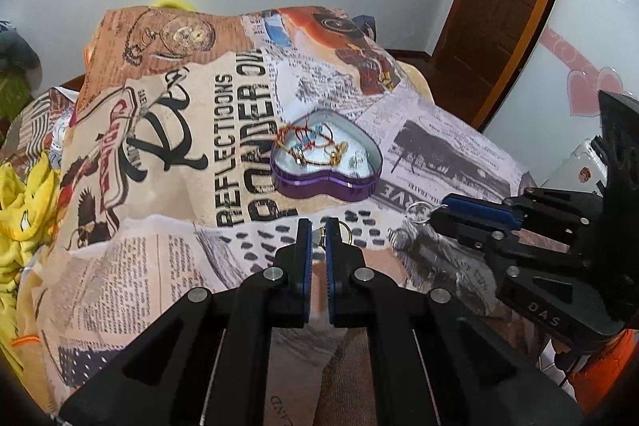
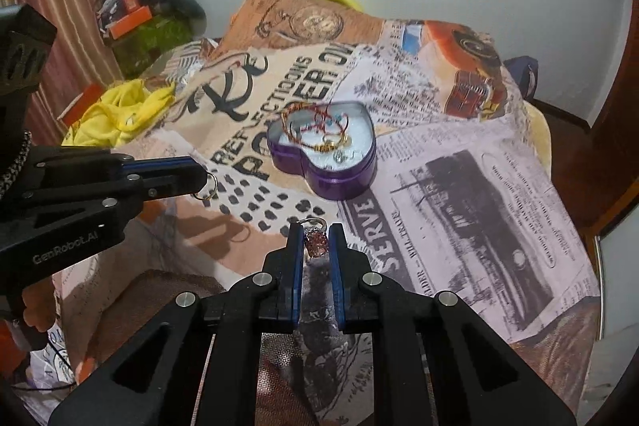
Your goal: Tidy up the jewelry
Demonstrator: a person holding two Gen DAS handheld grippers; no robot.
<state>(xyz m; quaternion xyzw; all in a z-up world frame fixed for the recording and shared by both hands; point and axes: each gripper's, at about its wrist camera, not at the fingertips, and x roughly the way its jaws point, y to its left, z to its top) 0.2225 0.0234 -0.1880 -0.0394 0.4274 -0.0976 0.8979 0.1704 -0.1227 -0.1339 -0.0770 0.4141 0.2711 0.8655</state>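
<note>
Both grippers clamp rings: left gripper (image 1: 318, 232) a gold ring (image 2: 207, 188), right gripper (image 2: 316, 240) a pink-stoned ring (image 2: 315, 246). Open purple heart-shaped tin (image 2: 343, 178) lies just ahead of both, nearer the right.

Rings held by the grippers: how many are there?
2: a gold ring in the left gripper, a pink-stone ring in the right gripper. The tin may hide more.

the right gripper (image 2: 317, 240) is closed on a silver ring with a pink stone (image 2: 315, 244), above the newsprint-patterned cloth (image 2: 459, 186). just beyond sits a purple heart-shaped tin (image 2: 351, 178), open, holding tangled bangles and rings. at left, the left gripper (image 2: 201, 176) pinches a gold ring (image 2: 208, 188).
</note>
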